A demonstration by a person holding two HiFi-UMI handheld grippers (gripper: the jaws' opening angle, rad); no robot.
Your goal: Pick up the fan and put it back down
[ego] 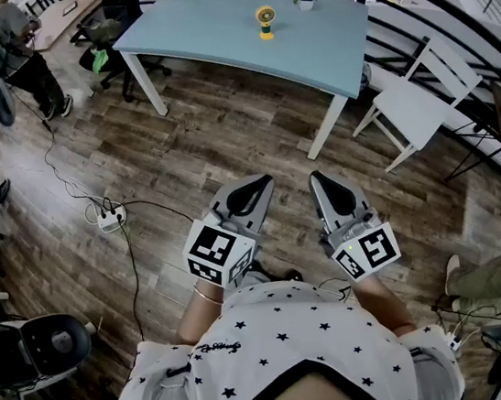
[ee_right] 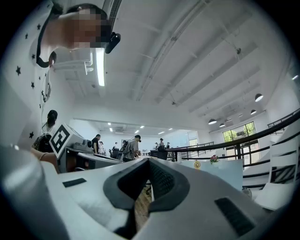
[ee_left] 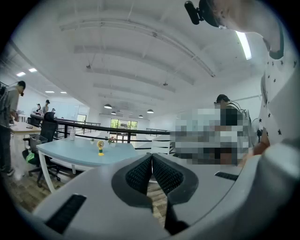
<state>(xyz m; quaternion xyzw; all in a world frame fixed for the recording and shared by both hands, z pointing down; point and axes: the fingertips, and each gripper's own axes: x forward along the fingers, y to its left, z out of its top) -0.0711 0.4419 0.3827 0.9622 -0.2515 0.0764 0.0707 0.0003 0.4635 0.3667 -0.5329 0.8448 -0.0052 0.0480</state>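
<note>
Fan (ego: 265, 21), small and yellow with a round head, stands upright on the light-blue table (ego: 207, 25), well apart from you. Your left gripper (ego: 256, 186) and right gripper (ego: 320, 181) are both closed, holding nothing.

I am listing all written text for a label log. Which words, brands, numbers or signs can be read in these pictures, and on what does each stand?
No text can be read with certainty.
Shirt: a small cursive print on the chest, too small to read.
Left gripper and right gripper: black-and-white square markers, patterns only, no letters.
Fan: no label can be made out.
</note>
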